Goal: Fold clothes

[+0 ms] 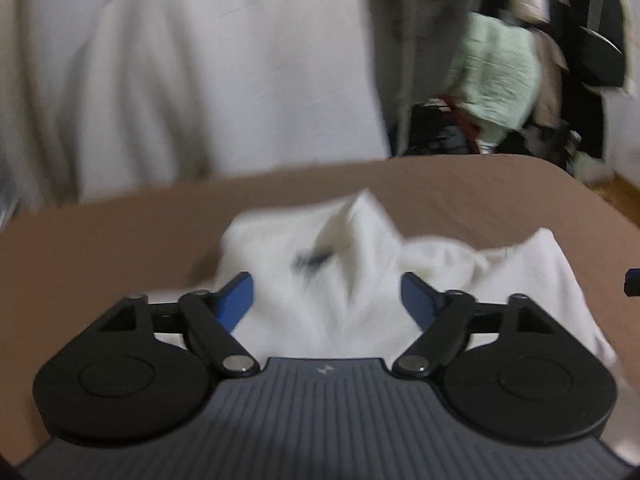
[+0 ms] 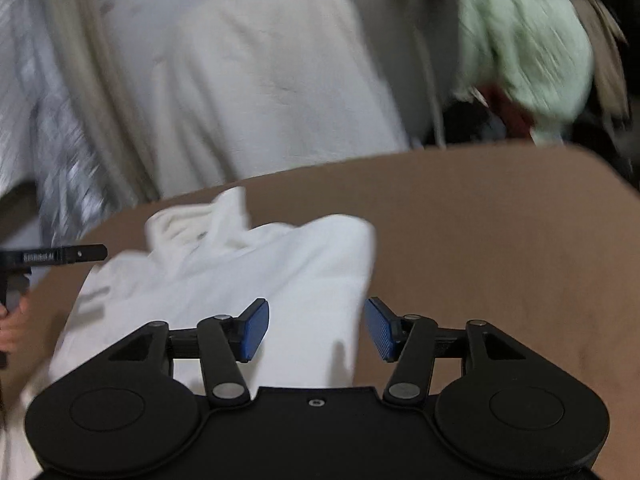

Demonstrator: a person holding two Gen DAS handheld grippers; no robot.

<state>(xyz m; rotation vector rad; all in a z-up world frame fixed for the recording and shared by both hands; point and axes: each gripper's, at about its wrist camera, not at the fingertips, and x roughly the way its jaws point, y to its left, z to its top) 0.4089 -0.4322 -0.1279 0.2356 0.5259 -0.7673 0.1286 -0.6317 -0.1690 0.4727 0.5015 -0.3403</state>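
A white garment (image 1: pixel 360 280) lies crumpled on the brown surface (image 1: pixel 100 248), with a dark mark near its middle. In the left wrist view my left gripper (image 1: pixel 327 292) hovers over it, blue pads wide apart and nothing pinched between them. In the right wrist view the same garment (image 2: pixel 248 276) spreads to the left and centre. My right gripper (image 2: pixel 316 326) stands open above the garment's right edge, its pads clear of the cloth. The left gripper's black body (image 2: pixel 48 258) and the hand holding it show at the far left edge.
Behind the brown surface hangs a large cream cloth (image 1: pixel 180 72). A pale green garment (image 1: pixel 496 80) and dark clothes (image 1: pixel 596 32) hang at the back right. A silvery sheet (image 2: pixel 60 152) is at the left. Bare brown surface (image 2: pixel 500 248) lies right of the garment.
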